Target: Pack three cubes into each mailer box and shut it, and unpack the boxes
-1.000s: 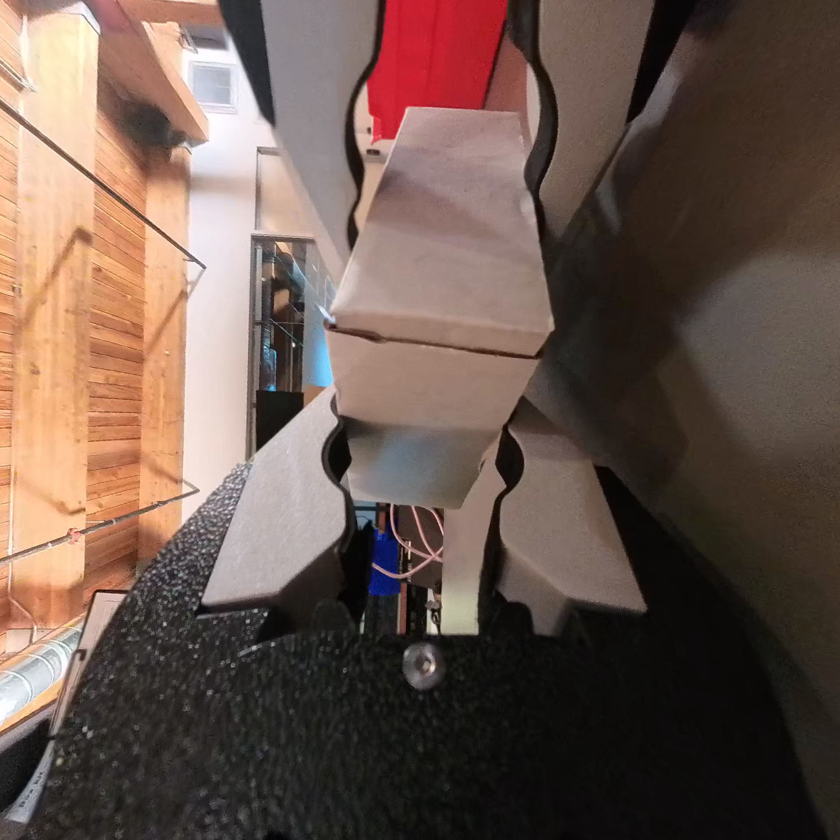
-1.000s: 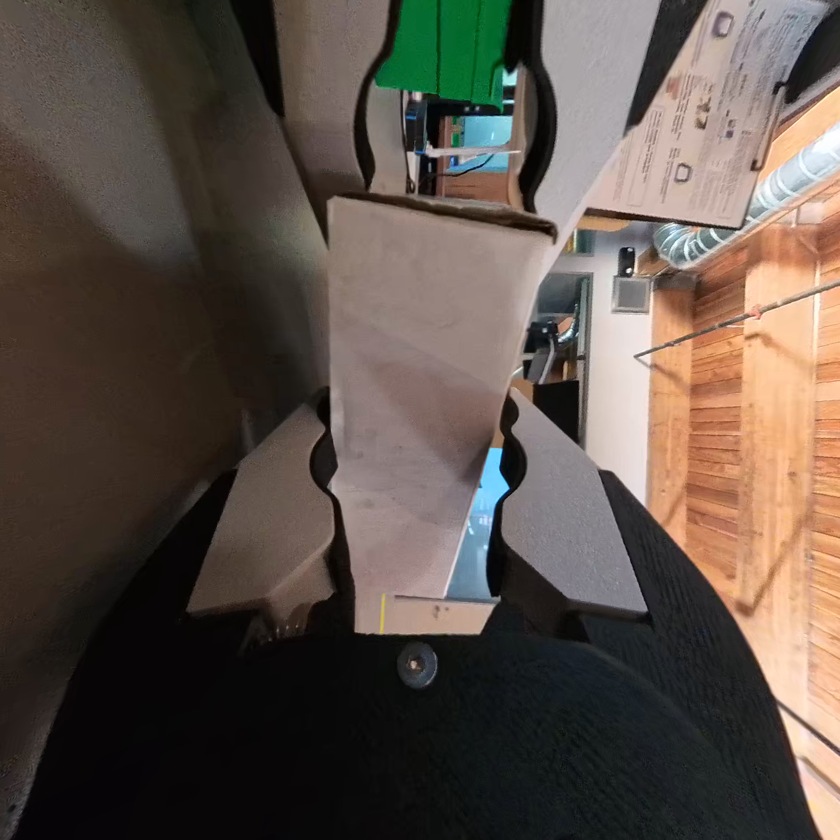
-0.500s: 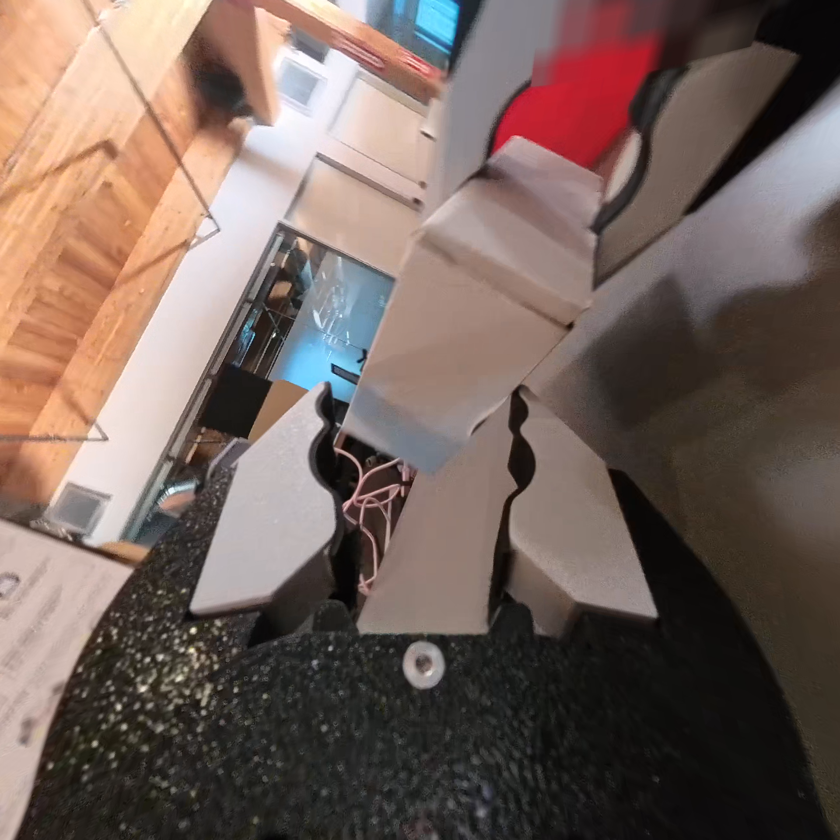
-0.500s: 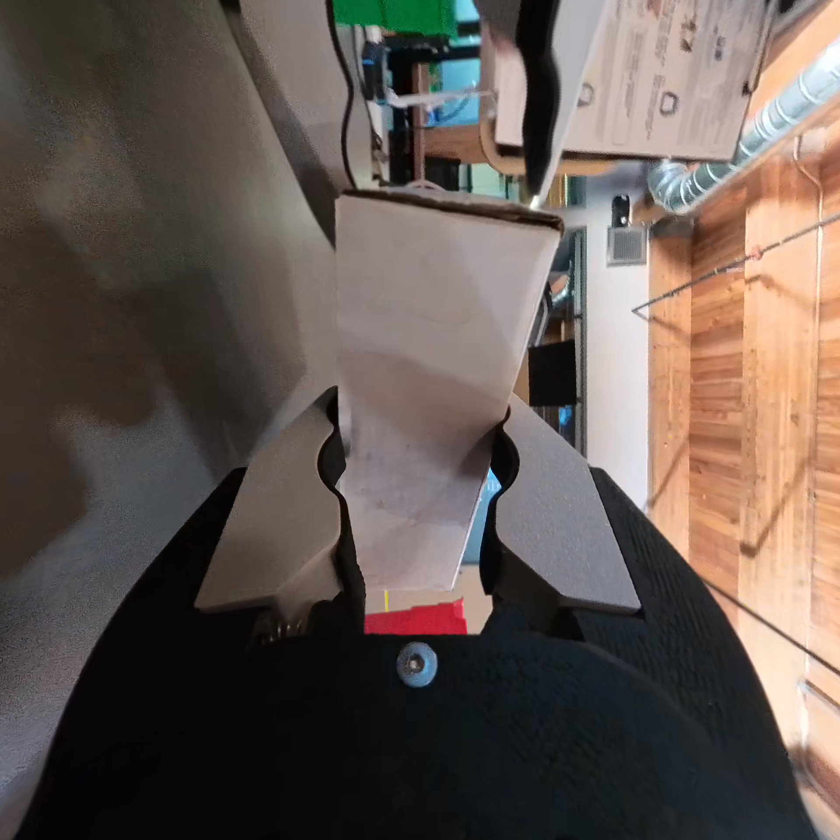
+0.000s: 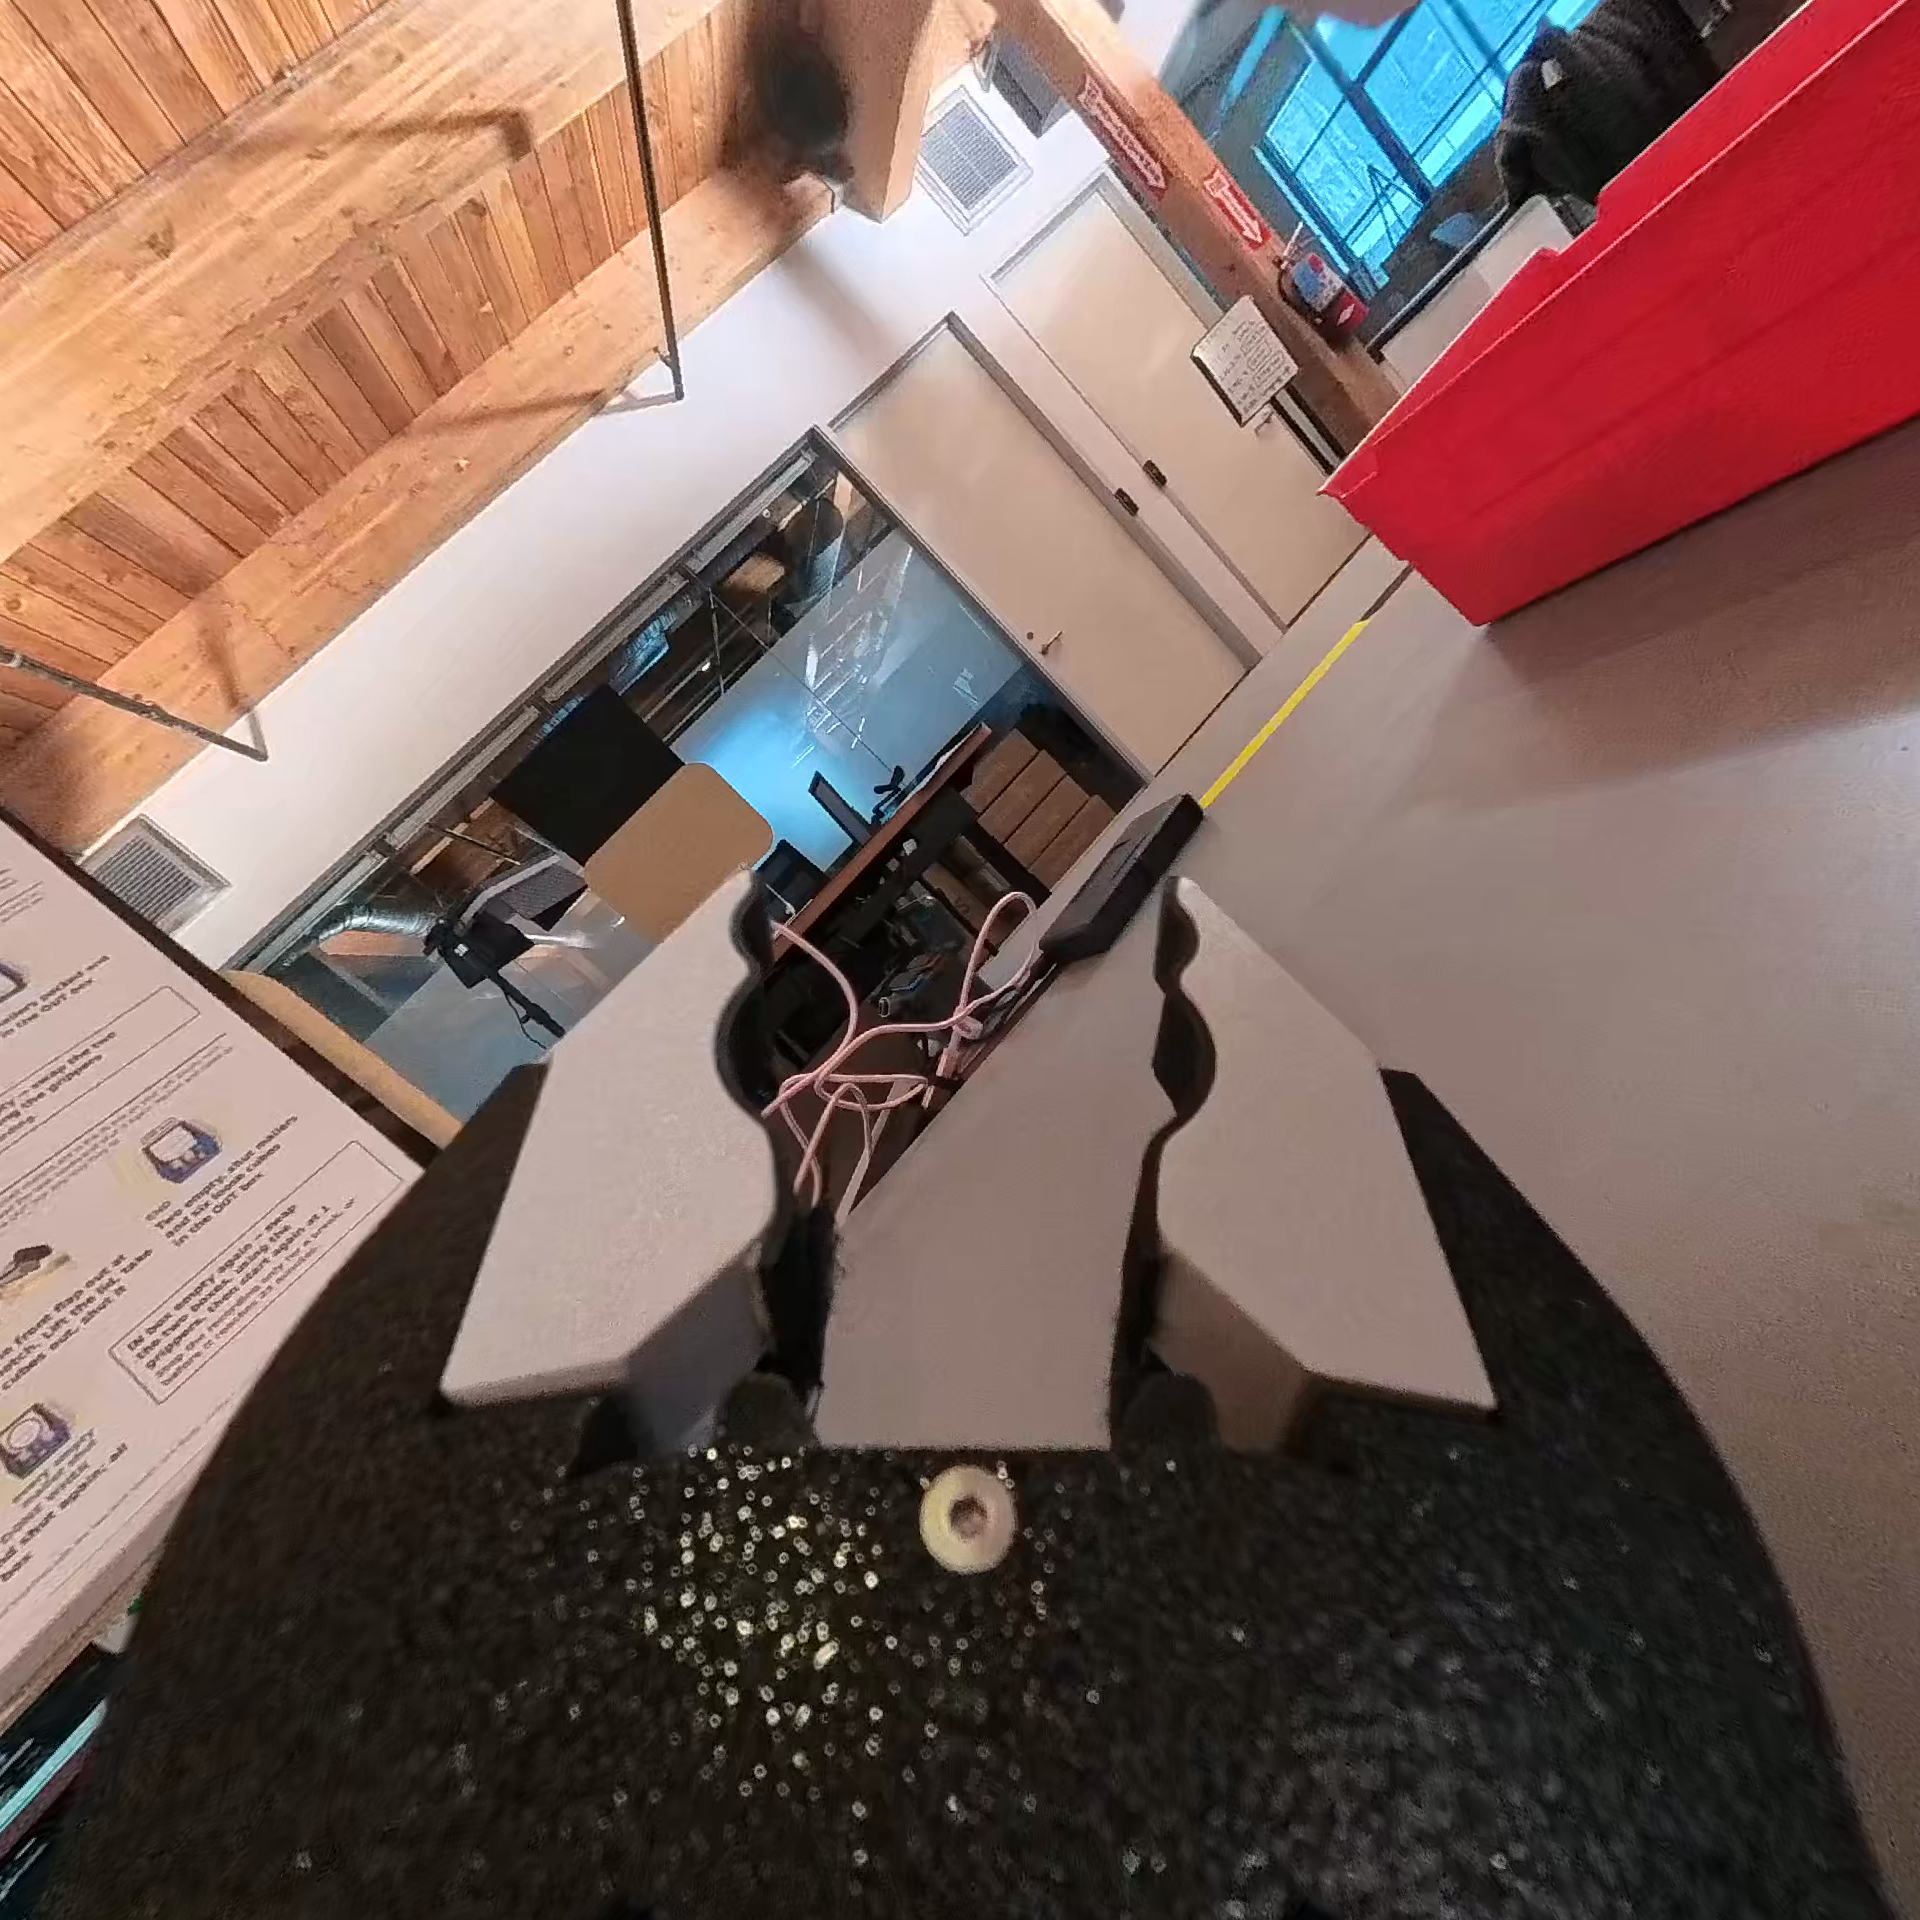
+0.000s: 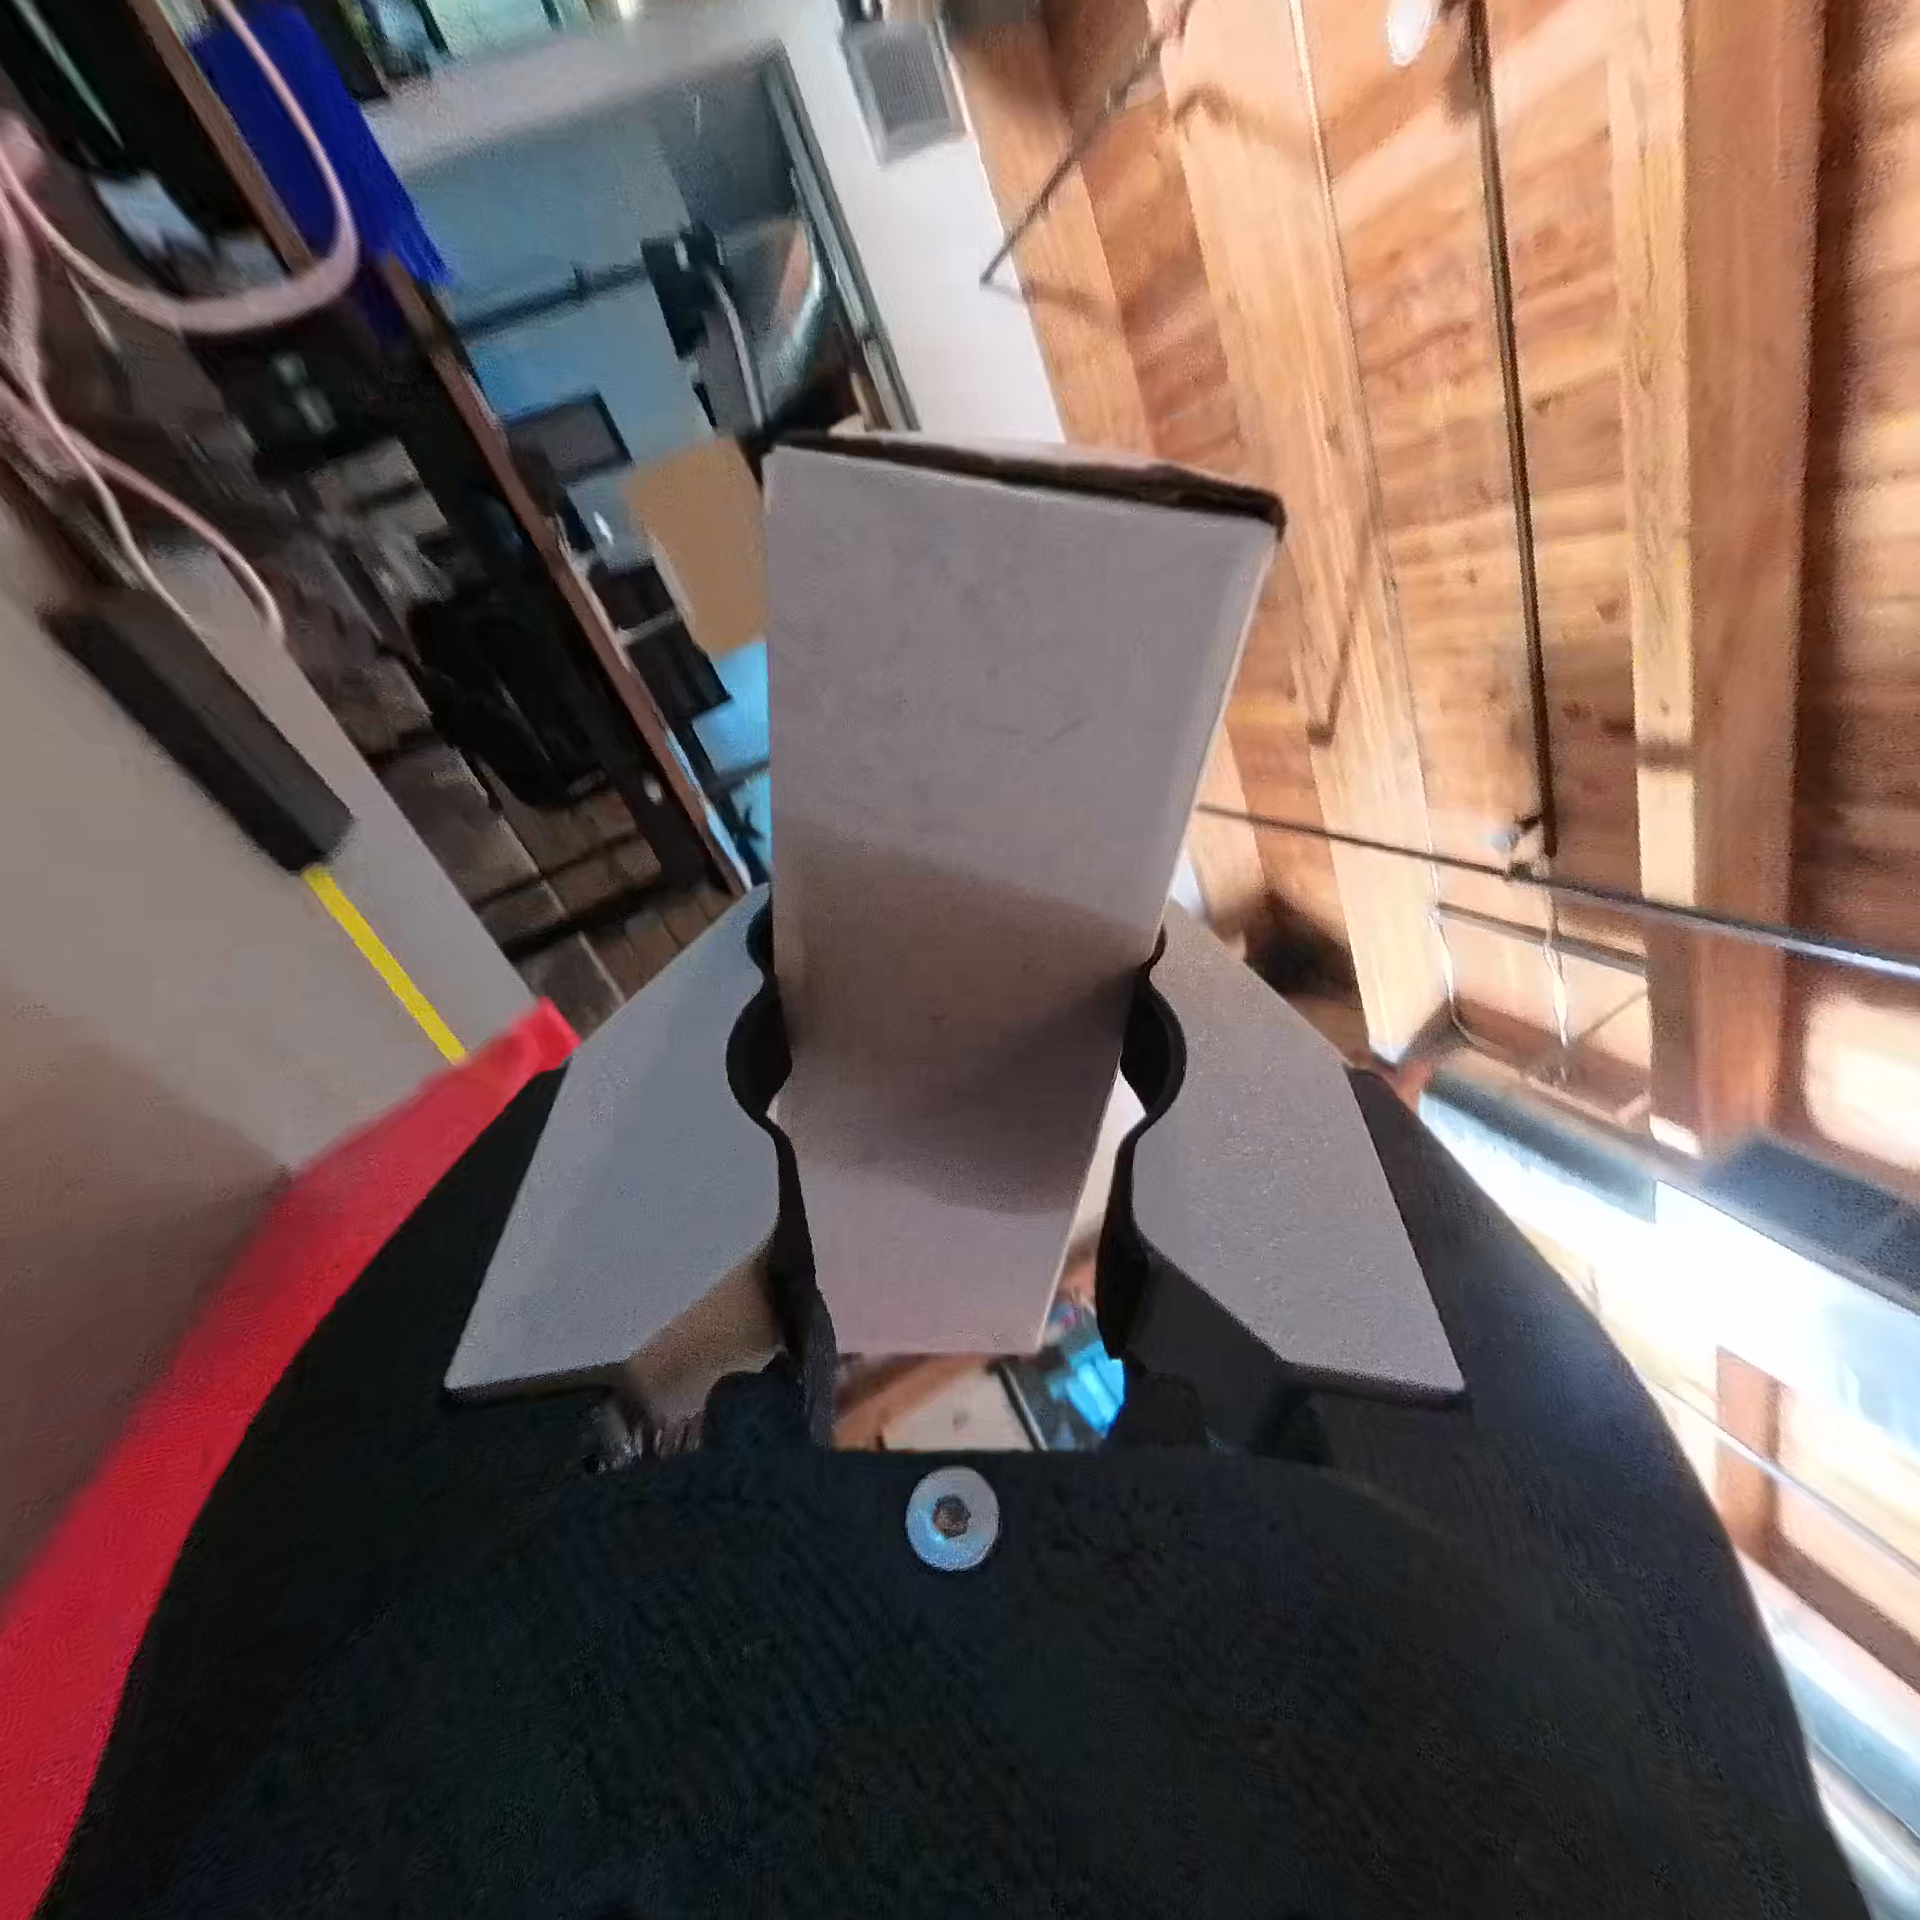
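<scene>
My right gripper point(image 6: 961, 997) pinches the closed white mailer box point(image 6: 987, 831), which sticks out toward 12 o'clock so I can carry it. My left gripper point(image 5: 961, 997) is spread with nothing in it; the red bin point(image 5: 1662, 364) sits at 2 o'clock, maybe where the box goes

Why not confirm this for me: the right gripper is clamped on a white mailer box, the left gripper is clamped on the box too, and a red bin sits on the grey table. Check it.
One part is wrong. The left gripper is open with nothing between its fingers, as the left wrist view shows; only pink cables and the table edge lie beyond. The rest stands: the right gripper is clamped on the white mailer box, and the red bin sits on the grey table.
</scene>
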A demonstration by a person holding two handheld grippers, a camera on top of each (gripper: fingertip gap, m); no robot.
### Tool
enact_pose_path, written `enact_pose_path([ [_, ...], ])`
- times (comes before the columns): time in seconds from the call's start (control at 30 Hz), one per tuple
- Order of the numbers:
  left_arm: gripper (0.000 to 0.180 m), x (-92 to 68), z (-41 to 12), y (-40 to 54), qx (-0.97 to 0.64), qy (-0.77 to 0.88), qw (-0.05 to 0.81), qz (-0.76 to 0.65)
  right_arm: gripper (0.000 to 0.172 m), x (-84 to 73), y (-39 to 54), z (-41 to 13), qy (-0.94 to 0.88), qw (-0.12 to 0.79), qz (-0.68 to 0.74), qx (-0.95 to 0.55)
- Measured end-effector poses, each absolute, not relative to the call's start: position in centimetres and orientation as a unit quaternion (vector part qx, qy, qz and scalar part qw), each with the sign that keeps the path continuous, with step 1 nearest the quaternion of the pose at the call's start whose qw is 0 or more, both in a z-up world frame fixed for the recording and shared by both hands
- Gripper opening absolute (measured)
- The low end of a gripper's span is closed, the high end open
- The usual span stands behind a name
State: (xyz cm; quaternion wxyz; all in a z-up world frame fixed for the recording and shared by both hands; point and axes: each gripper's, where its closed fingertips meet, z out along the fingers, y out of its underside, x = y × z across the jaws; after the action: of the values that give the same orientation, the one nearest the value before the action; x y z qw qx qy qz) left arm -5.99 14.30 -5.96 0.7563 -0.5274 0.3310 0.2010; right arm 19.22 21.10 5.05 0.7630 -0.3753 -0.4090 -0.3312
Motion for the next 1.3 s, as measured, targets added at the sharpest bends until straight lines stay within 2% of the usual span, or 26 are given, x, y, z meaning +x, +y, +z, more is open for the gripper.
enact_pose_path([
  [0.1,0.071,-5.9,-6.2,14.5,-0.533,0.331,0.753,0.198,0.064,23.9,24.7,3.6,-0.439,0.704,-0.362,-0.424],
  [0.23,0.07,-5.7,-6.5,14.8,-0.539,0.33,0.75,0.193,0.064,29.0,30.0,-2.2,-0.532,0.57,-0.385,-0.494],
  [0.5,0.068,-4.8,-7.5,15.1,-0.538,0.358,0.733,0.213,0.064,30.0,33.8,-8.3,-0.635,0.446,-0.396,-0.49],
  [0.73,0.068,-5.4,-7.7,15.4,-0.55,0.349,0.73,0.207,0.065,29.4,35.6,-9.3,-0.65,0.437,-0.404,-0.472],
  [0.93,0.066,-5.7,-7.9,15.6,-0.558,0.344,0.725,0.212,0.067,29.1,35.1,-9.7,-0.65,0.426,-0.312,-0.546],
  [1.0,0.065,-5.9,-8.0,15.8,-0.563,0.341,0.72,0.22,0.072,28.5,34.4,-9.7,-0.636,0.44,-0.242,-0.586],
  [1.1,0.065,-6.0,-8.1,15.8,-0.565,0.343,0.716,0.224,0.092,28.2,33.4,-9.7,-0.622,0.453,-0.169,-0.616],
  [1.13,0.065,-5.9,-8.1,15.8,-0.564,0.344,0.717,0.223,0.093,28.4,33.1,-9.8,-0.621,0.451,-0.162,-0.62],
  [1.3,0.064,-5.5,-8.1,15.6,-0.56,0.353,0.715,0.225,0.085,30.2,32.0,-10.6,-0.63,0.413,-0.179,-0.633],
])
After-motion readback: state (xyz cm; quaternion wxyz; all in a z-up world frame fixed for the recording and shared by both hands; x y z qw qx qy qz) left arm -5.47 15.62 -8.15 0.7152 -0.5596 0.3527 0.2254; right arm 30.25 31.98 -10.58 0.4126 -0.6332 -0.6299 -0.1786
